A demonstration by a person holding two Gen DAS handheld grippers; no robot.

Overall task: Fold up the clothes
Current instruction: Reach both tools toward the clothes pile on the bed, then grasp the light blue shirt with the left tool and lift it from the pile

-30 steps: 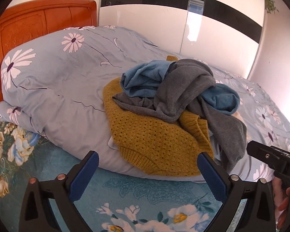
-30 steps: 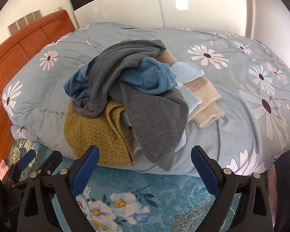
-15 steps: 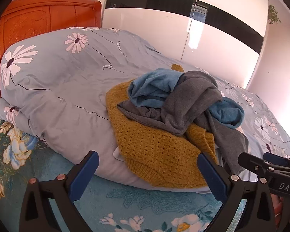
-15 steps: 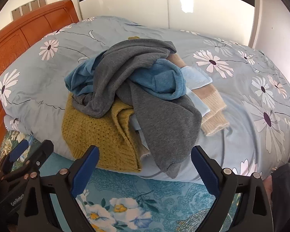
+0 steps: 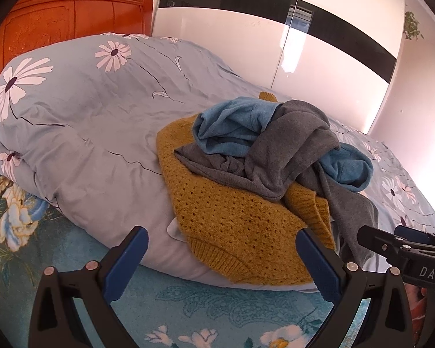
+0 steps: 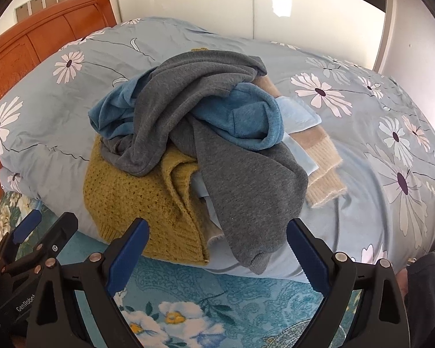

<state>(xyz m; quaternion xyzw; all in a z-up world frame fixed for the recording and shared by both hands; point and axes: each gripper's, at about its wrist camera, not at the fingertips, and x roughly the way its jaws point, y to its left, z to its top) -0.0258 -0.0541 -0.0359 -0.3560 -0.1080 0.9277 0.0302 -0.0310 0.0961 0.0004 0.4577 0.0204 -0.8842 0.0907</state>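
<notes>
At the upper left of my view stands an orange wooden headboard (image 5: pixel 58 20). A grey-blue daisy duvet (image 5: pixel 81 116) fills the middle, a teal floral sheet (image 5: pixel 188 307) runs along the bottom, and a glossy white wardrobe (image 5: pixel 319 58) is behind.

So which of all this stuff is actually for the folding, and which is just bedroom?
For the job:
- grey sweatshirt
- blue fleece top
- mustard knit sweater
- beige knit
- pale blue garment

Just there:
- flowered duvet
- orange headboard
- floral teal bedspread
- glossy wardrobe

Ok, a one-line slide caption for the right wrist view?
Open right gripper faces an unfolded pile on the floral duvet: grey sweatshirt over blue top and mustard knit.
</notes>
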